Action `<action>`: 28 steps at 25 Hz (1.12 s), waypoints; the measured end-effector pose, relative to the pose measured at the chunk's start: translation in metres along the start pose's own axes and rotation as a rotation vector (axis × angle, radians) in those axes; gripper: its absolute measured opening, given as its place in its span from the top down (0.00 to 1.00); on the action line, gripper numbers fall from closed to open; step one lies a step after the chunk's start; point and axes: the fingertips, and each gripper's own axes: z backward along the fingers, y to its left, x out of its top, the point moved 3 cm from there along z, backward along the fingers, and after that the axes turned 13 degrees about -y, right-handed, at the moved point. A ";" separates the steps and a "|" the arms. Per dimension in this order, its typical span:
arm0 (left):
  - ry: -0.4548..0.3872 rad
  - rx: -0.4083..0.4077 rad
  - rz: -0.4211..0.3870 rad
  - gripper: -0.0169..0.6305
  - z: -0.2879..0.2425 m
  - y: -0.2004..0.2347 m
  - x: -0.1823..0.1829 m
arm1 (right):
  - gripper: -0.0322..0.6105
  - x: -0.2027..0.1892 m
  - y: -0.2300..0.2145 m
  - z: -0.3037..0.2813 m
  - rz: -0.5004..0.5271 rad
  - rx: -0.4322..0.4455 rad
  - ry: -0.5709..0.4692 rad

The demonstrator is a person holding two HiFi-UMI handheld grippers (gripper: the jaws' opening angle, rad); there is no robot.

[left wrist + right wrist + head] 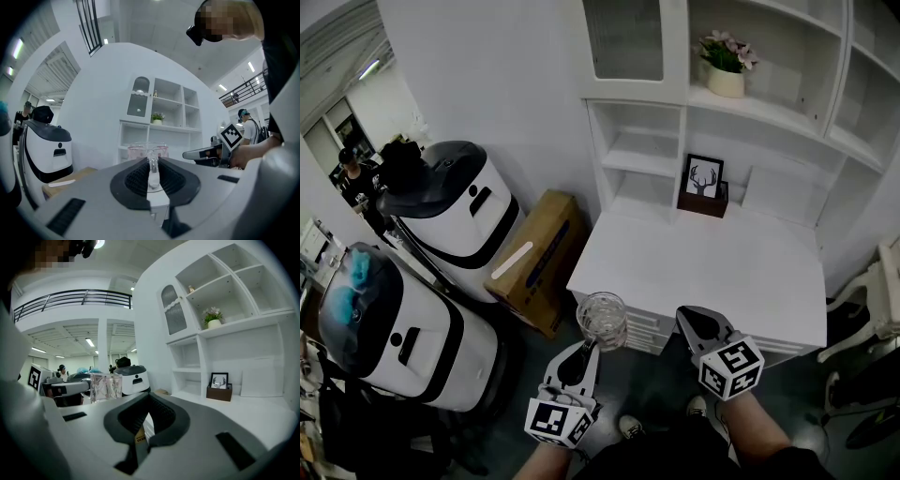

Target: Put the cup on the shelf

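A clear glass cup [603,321] with a handle hangs in the air just off the white desk's front left corner. My left gripper [586,349] is shut on the cup's handle from below. In the left gripper view the handle [153,169] stands pinched between the jaws, with the cup body [147,150] beyond them. My right gripper [694,321] is beside the cup, over the desk's front edge, shut and holding nothing. In the right gripper view [149,401] the cup [105,386] shows to the left. The white shelf unit [750,103] rises behind the desk.
The white desk top [712,267] lies in front of the shelves. A framed deer picture [703,180] and a flower pot [727,75] occupy shelf spaces. A cardboard box [534,258] and two white machines [455,211] stand at the left, a chair [874,309] at the right.
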 end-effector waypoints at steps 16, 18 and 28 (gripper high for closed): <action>-0.022 0.001 0.005 0.92 -0.001 0.017 0.006 | 0.95 0.004 0.007 -0.019 0.030 0.012 0.017; -0.023 0.002 0.005 0.92 -0.007 0.018 0.006 | 0.95 0.005 0.003 -0.024 0.031 0.016 0.019; -0.043 0.036 0.000 0.92 -0.041 0.027 0.000 | 0.95 0.011 -0.026 -0.054 0.042 0.046 0.029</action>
